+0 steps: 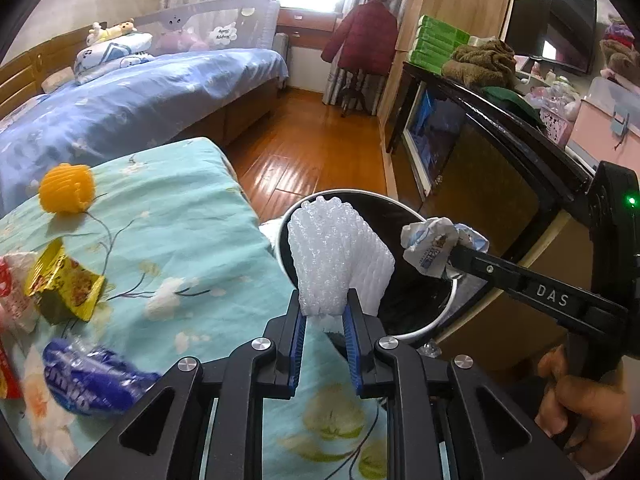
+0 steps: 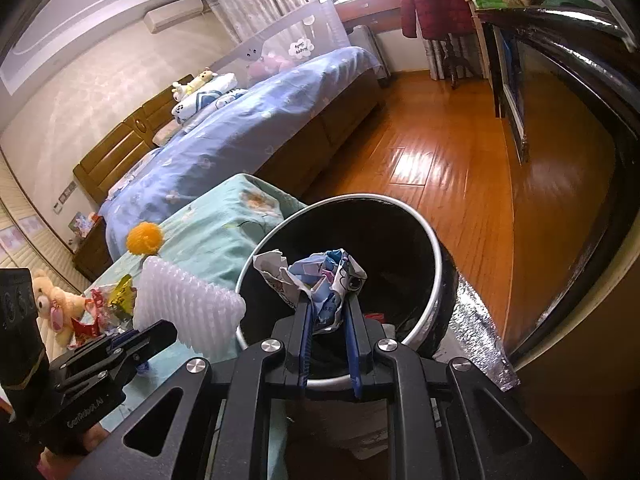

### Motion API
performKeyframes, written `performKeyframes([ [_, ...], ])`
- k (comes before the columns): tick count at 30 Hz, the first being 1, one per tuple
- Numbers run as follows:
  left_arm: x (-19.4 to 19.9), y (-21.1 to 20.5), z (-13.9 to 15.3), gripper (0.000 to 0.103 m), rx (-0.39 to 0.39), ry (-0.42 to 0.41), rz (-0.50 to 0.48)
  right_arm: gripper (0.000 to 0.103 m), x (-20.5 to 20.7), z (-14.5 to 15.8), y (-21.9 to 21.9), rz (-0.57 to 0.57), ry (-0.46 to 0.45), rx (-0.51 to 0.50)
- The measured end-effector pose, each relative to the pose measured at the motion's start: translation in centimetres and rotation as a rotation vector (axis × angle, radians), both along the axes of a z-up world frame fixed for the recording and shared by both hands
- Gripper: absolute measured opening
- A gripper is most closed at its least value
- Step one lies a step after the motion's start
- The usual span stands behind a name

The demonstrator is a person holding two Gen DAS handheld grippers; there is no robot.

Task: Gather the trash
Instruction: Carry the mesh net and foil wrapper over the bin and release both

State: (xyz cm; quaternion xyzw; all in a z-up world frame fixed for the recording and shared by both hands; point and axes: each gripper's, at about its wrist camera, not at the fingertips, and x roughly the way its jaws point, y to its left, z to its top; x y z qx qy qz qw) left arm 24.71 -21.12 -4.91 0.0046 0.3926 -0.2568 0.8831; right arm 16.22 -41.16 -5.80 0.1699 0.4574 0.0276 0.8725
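My left gripper [image 1: 325,304] is shut on a white foam fruit net [image 1: 336,256], held at the near left rim of the black bin with a white rim [image 1: 430,326]. My right gripper [image 2: 329,300] is shut on a crumpled printed paper wrapper [image 2: 320,276], held over the bin's mouth [image 2: 436,248]. In the left wrist view the wrapper [image 1: 430,246] and the right gripper [image 1: 450,262] come in from the right. In the right wrist view the foam net [image 2: 186,308] and the left gripper [image 2: 136,334] sit left of the bin.
On the teal floral cloth [image 1: 192,232] lie an orange foam net [image 1: 67,189], a yellow snack packet [image 1: 64,280], a blue wrapper [image 1: 96,378] and red packets [image 1: 8,292]. A dark cabinet [image 1: 500,148] stands right of the bin. A blue bed [image 1: 132,100] and wooden floor [image 1: 312,144] lie beyond.
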Motion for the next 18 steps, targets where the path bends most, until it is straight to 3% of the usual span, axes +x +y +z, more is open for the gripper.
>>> performKeyframes([
  [18,2.4,-3.0,-0.9,0.021,0.015,0.028,-0.009,0.019,2.5,-1.3,-1.3,-0.009,0.052,-0.008],
])
